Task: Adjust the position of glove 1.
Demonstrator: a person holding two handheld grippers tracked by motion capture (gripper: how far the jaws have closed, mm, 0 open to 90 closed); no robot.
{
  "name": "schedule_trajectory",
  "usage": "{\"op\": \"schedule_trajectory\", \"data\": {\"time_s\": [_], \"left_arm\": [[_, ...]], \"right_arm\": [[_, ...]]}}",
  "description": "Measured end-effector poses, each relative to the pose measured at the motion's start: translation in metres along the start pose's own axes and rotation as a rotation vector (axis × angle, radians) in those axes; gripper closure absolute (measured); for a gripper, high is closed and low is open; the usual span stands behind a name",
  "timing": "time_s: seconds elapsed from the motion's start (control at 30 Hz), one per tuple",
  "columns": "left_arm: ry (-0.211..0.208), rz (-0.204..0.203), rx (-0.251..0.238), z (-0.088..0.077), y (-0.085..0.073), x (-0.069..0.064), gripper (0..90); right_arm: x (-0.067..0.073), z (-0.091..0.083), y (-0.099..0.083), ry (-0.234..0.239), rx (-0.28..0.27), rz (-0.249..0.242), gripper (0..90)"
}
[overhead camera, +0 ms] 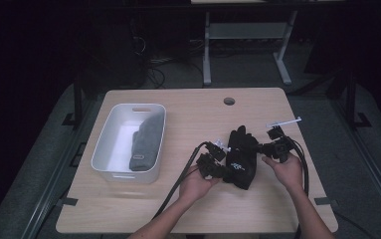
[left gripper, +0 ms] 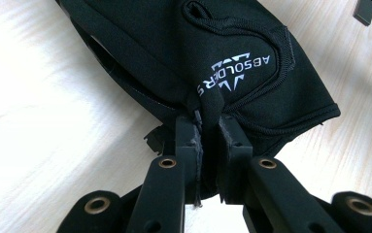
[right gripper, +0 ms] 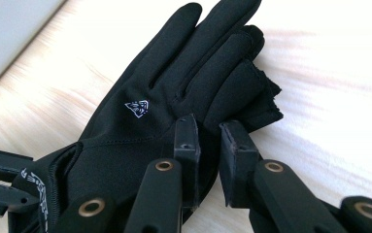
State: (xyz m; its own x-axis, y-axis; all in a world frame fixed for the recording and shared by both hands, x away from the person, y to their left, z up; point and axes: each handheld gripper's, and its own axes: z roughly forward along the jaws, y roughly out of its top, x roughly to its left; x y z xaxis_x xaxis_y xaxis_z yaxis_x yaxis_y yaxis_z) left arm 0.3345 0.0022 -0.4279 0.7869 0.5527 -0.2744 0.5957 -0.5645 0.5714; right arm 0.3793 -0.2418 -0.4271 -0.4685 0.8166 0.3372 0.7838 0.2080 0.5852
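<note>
High view: a soft black glove (overhead camera: pixel 241 157) lies on the pale wood table (overhead camera: pixel 188 209), right of a white bin (overhead camera: pixel 109 144). Left gripper view: the left gripper (left gripper: pixel 207 133) pinches its stitched cuff. Right gripper view: the right gripper (right gripper: pixel 209 133) clamps the glove's edge below the little finger.

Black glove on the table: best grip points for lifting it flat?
Probably two opposite edges of the black glove: the cuff tab, from the cuff end, where the left hand-held gripper pinches it, and the finger-side edge, where the right hand-held gripper clamps it. It is limp.
</note>
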Motion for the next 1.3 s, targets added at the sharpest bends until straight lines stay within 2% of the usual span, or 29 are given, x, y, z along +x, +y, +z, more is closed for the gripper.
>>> {"op": "schedule_trajectory", "data": {"time_s": [0.33,0.67,0.77,0.8,0.83,1.03,1.07,1.3], "left_arm": [[0.009,0.031,-0.013,-0.025,0.004,0.002,81.6],[0.01,0.023,-0.037,-0.05,0.003,0.006,81.6],[0.016,0.037,-0.038,-0.058,0.001,0.009,81.5],[0.018,0.022,-0.049,-0.06,0.001,0.009,81.5],[0.02,0.036,-0.044,-0.063,0.001,0.011,81.5],[0.029,0.039,-0.052,-0.078,0.001,0.013,81.5],[0.032,0.026,-0.066,-0.08,0.0,0.014,81.5],[0.047,0.04,-0.069,-0.099,-0.002,0.02,81.5]], "right_arm": [[0.015,-0.009,0.015,0.016,-0.023,-0.02,79.0],[0.036,-0.014,0.033,0.036,-0.041,-0.042,79.0],[0.041,-0.014,0.038,0.038,-0.043,-0.046,79.0],[0.044,-0.015,0.04,0.041,-0.045,-0.055,79.0],[0.046,-0.015,0.042,0.043,-0.05,-0.057,79.0],[0.058,-0.016,0.054,0.047,-0.052,-0.079,79.0],[0.06,-0.017,0.056,0.047,-0.051,-0.081,79.0],[0.076,-0.015,0.07,0.058,-0.05,-0.109,79.0]]}}
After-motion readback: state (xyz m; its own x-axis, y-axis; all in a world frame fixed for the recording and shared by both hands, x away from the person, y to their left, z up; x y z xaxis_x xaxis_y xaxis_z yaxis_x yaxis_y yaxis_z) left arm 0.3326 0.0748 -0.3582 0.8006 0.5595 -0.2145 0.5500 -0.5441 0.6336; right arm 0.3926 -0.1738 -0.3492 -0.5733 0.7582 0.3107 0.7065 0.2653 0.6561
